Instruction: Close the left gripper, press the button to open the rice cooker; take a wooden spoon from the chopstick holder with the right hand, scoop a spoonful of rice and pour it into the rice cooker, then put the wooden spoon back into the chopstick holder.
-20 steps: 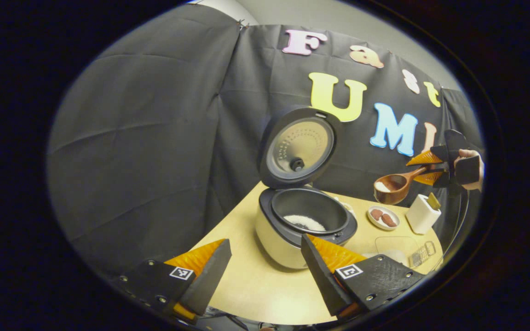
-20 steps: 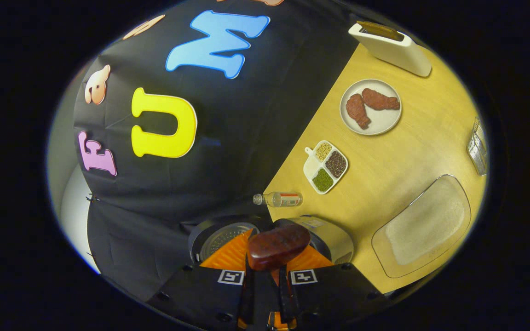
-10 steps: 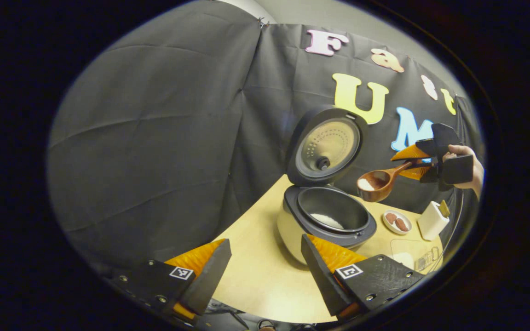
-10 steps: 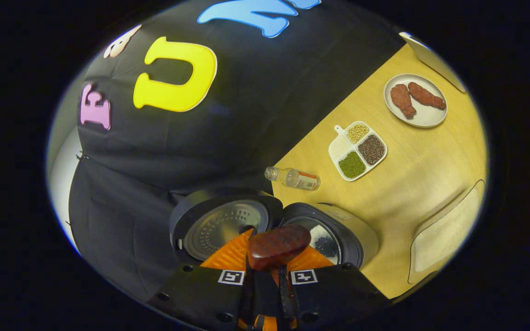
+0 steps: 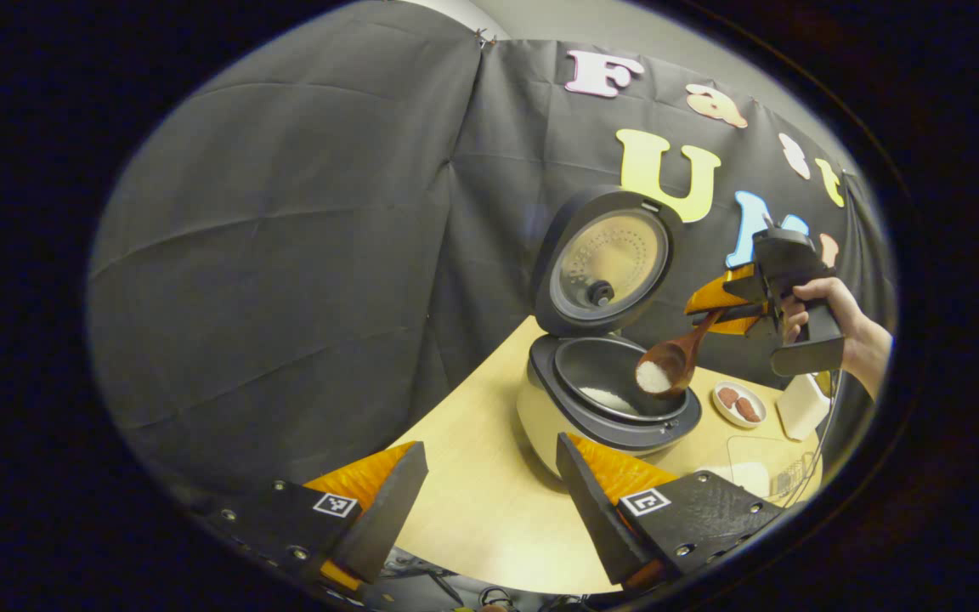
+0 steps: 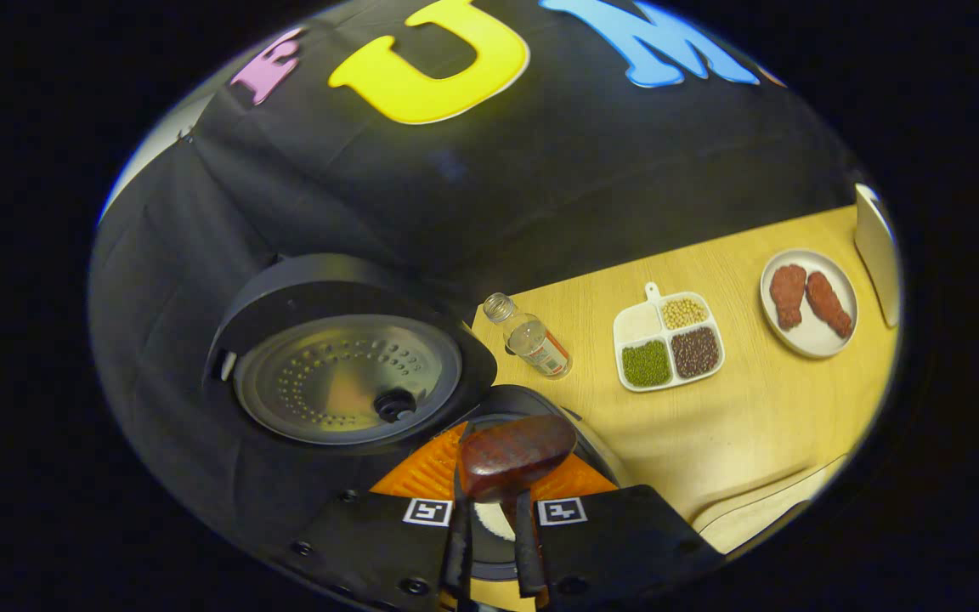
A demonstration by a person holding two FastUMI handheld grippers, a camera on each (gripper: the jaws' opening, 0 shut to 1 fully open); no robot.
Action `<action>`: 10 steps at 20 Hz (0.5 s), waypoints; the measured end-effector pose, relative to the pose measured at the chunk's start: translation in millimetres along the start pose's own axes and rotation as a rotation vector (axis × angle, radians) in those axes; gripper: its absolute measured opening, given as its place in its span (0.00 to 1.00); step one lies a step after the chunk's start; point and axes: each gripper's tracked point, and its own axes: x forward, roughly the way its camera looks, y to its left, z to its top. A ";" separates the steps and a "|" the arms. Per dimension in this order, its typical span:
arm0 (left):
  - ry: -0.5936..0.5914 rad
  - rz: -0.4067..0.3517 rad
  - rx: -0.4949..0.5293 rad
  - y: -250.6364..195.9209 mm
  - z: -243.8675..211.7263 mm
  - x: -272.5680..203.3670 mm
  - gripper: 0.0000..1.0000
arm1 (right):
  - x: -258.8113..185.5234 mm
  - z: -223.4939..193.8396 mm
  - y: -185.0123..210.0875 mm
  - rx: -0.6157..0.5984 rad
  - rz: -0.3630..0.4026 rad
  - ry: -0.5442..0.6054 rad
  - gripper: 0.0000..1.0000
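The rice cooker (image 5: 540, 425) stands on the wooden table with its lid (image 5: 604, 263) raised, some rice in its dark inner pot (image 5: 604, 387). My right gripper (image 5: 723, 308) is shut on the handle of the wooden spoon (image 5: 666, 367). The spoon's bowl tips down over the pot's right rim, holding white rice. In the right gripper view, the spoon's end (image 6: 513, 452) sits between my right gripper's (image 6: 494, 489) fingers, above the pot (image 6: 540, 404), next to the lid (image 6: 345, 378). My left gripper (image 5: 489, 480) stands open near the cooker's front, holding nothing.
Behind the cooker lie a small bottle (image 6: 534, 340), a divided dish of beans (image 6: 670, 347) and a plate with two brown pieces (image 6: 808, 302). The white chopstick holder (image 5: 800, 406) and a clear tray of rice (image 5: 749, 476) sit at the right. A hand (image 5: 829, 310) holds the right gripper.
My right gripper has carried the spoon left and down over the pot and tilted its bowl downward. The left gripper has barely shifted.
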 end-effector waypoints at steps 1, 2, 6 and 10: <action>0.001 -0.003 0.003 0.0 0.5 -0.9 0.96 | 0.6 -2.6 3.9 -0.060 -0.001 0.003 0.23; 0.001 -0.007 0.007 -0.1 -0.4 -0.1 0.96 | 1.5 -5.4 8.3 -0.118 0.003 0.005 0.23; -0.001 -0.015 0.017 0.4 -0.1 0.5 0.96 | 6.4 -14.0 20.3 -0.310 -0.007 -0.001 0.22; -0.008 -0.008 0.017 2.1 0.3 -0.2 0.96 | 4.0 -13.6 28.8 -0.398 -0.008 -0.012 0.19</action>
